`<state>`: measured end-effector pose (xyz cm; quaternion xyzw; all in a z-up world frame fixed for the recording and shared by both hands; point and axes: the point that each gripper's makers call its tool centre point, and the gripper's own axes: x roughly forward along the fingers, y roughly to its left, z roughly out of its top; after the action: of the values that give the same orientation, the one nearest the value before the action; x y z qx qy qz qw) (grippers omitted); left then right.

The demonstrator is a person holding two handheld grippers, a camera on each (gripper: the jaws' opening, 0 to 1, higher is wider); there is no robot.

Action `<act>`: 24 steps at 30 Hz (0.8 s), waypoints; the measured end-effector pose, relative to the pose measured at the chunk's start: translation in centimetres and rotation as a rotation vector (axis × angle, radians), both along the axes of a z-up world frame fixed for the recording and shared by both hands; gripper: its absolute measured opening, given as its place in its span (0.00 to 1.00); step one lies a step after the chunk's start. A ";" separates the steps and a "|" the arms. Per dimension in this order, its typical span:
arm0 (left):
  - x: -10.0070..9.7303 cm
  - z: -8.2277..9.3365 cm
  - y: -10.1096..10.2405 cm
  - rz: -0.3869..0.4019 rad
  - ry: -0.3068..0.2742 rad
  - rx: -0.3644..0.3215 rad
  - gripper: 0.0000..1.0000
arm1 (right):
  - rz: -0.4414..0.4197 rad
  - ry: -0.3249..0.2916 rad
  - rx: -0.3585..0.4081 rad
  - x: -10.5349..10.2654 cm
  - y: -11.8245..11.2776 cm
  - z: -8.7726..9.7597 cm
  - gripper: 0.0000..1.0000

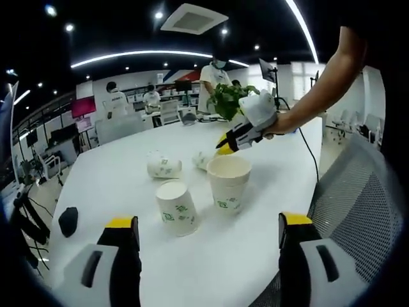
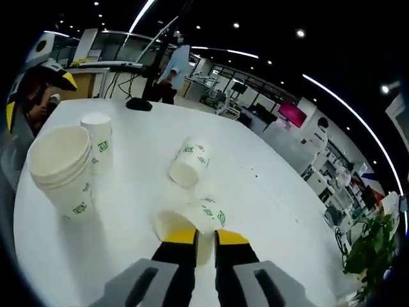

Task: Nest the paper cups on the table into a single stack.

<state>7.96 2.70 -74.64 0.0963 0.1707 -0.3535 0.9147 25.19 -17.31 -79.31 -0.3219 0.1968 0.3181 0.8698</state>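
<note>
An upright stack of paper cups (image 1: pixel 228 182) (image 2: pixel 64 167) stands mid-table, with one inverted cup (image 1: pixel 177 208) (image 2: pixel 97 137) beside it. Two cups lie on their sides farther off: one (image 1: pixel 163 165) (image 2: pixel 190 163) alone, the other (image 1: pixel 202 158) (image 2: pixel 192 220) at my right gripper. My right gripper (image 2: pixel 205 240) (image 1: pixel 225 147), held in a person's hand, has its jaws close together on that cup's rim wall. My left gripper (image 1: pixel 208 227) hovers wide open, short of the inverted cup and the stack, holding nothing.
A small black object (image 1: pixel 68 219) lies near the table's left edge. A potted plant (image 1: pixel 230 99) (image 2: pixel 367 249) stands at the far side and a black stand (image 2: pixel 138 104) at another edge. A mesh chair (image 1: pixel 358 198) is on the right; people stand beyond.
</note>
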 end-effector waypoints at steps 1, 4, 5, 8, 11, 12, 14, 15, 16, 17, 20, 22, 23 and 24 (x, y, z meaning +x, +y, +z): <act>0.0 0.0 0.0 -0.001 0.001 0.000 0.89 | -0.005 -0.003 0.007 -0.1 0.0 0.1 0.04; 0.0 0.0 0.0 -0.001 0.002 0.002 0.88 | -0.010 -0.008 -0.001 -0.2 -0.1 0.1 0.02; 0.0 0.0 0.0 -0.001 0.000 0.002 0.88 | -0.012 -0.009 0.001 -0.2 -0.2 0.1 0.01; 0.1 0.1 0.0 0.000 -0.005 0.005 0.88 | -0.019 -0.018 0.001 -0.2 -0.3 0.4 0.00; 0.1 0.1 0.0 0.002 -0.007 0.006 0.88 | -0.045 -0.021 0.022 -0.4 -0.6 0.7 0.00; 0.1 0.1 0.1 0.003 -0.007 0.008 0.88 | -0.061 -0.021 0.036 -0.5 -0.8 0.9 0.00; 0.1 0.2 0.1 0.005 -0.011 0.009 0.87 | -0.083 -0.023 0.062 -0.7 -0.9 1.3 0.00; 0.1 0.2 0.1 0.005 -0.013 0.009 0.87 | -0.088 -0.023 0.071 -0.8 -1.0 1.4 0.00; 0.2 0.2 0.1 0.006 -0.013 0.009 0.87 | -0.089 -0.024 0.074 -0.9 -1.0 1.5 0.00; 0.1 0.2 0.1 0.004 -0.014 0.009 0.87 | -0.091 -0.026 0.076 -1.1 -1.0 1.7 0.00; 0.0 0.1 -0.1 -0.006 -0.015 0.023 0.86 | -0.104 -0.033 0.097 -1.7 -1.1 2.5 0.00; -0.2 0.1 -0.3 -0.017 -0.017 0.035 0.86 | -0.118 -0.041 0.117 -2.0 -1.2 3.2 0.00; -0.2 0.2 -0.4 -0.021 -0.018 0.035 0.86 | -0.122 -0.042 0.121 -2.2 -1.2 3.4 0.00; -0.3 0.2 -0.5 -0.027 -0.018 0.036 0.86 | -0.129 -0.041 0.128 -2.5 -1.2 3.7 0.00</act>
<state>7.71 2.17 -74.39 0.1184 0.1674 -0.3618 0.9094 22.70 -18.54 -75.59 -0.2587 0.1784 0.2668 0.9111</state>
